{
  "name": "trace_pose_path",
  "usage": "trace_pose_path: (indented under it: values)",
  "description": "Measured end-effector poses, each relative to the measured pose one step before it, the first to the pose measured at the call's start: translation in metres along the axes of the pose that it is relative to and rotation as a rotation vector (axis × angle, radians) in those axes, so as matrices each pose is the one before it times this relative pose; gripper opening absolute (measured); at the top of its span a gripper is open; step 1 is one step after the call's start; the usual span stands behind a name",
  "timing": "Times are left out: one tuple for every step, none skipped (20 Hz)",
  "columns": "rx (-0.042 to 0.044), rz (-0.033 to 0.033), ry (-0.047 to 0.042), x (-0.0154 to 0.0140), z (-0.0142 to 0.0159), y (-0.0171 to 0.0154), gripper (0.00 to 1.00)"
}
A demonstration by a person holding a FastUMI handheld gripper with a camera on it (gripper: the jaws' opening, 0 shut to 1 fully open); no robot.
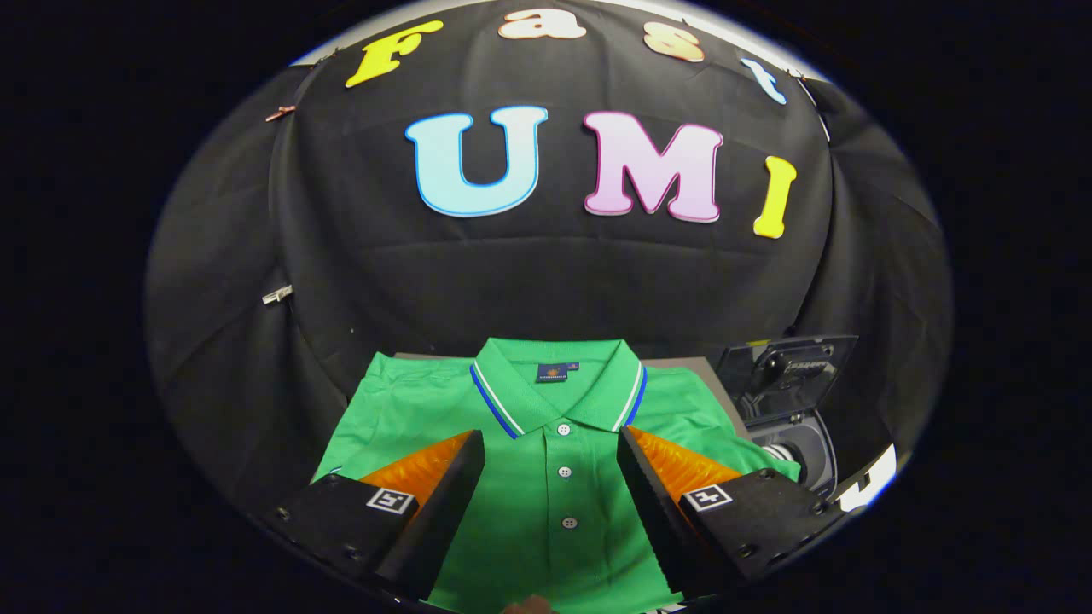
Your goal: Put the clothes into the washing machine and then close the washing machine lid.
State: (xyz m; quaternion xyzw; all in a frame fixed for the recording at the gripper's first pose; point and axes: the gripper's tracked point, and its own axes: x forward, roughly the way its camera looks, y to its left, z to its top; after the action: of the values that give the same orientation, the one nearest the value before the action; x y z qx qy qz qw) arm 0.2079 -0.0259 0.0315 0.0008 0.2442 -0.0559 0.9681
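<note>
A green polo shirt [563,477] is lying flat and neatly folded on a grey surface [712,375], collar pointing away from the camera toward twelve o'clock. The collar has blue and white stripes along its edge, and a row of three white buttons is running down the placket toward six o'clock.

The gripper [550,495] is hovering above the shirt with its two fingers spread wide apart, gripping nothing. One finger is sitting at about eight o'clock from the middle button, the other at about four o'clock, so the placket is lying in the open gap between them. Whether the fingertips are touching the fabric cannot be told.

At about three o'clock from the collar, just past the shirt's right sleeve edge, a small washing machine [798,443] is standing with its dark lid [789,362] raised upright, its round drum opening facing up. The shirt's right edge is lying close to the machine.

Beyond the collar, a strip of grey surface is showing before the black cloth wall [546,273] is rising behind. The shirt's left edge, around nine o'clock, is ending against dark cloth.
</note>
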Motion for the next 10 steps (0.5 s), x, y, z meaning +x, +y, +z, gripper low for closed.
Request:
trace_pose_path:
  values:
    - [0.01379, 0.00181, 0.03285, 0.00393, -0.00225, -0.00013, 0.98]
    - [0.0137, 0.00647, 0.03111, 0.00496, -0.00244, -0.00042, 0.98]
    - [0.00843, -0.00418, 0.0279, 0.00333, -0.00237, -0.00216, 0.98]
    - [0.00972, 0.00621, 0.03523, 0.00404, -0.00299, 0.00055, 0.98]
    - [0.00967, 0.00155, 0.03234, 0.00147, -0.00461, 0.00043, 0.98]
    - [0.00555, -0.00538, 0.02638, 0.00383, -0.00274, -0.00192, 1.0]
    - [-0.00446, 0.00032, 0.03516, 0.0024, -0.00565, 0.00027, 0.99]
    - [-0.00808, -0.00379, 0.04813, 0.0043, -0.00848, -0.00147, 1.0]
    - [-0.01351, -0.00956, 0.03846, -0.0009, -0.00587, -0.00014, 1.0]
    - [-0.02396, -0.0087, 0.01737, 0.00382, 0.00125, 0.00026, 1.0]
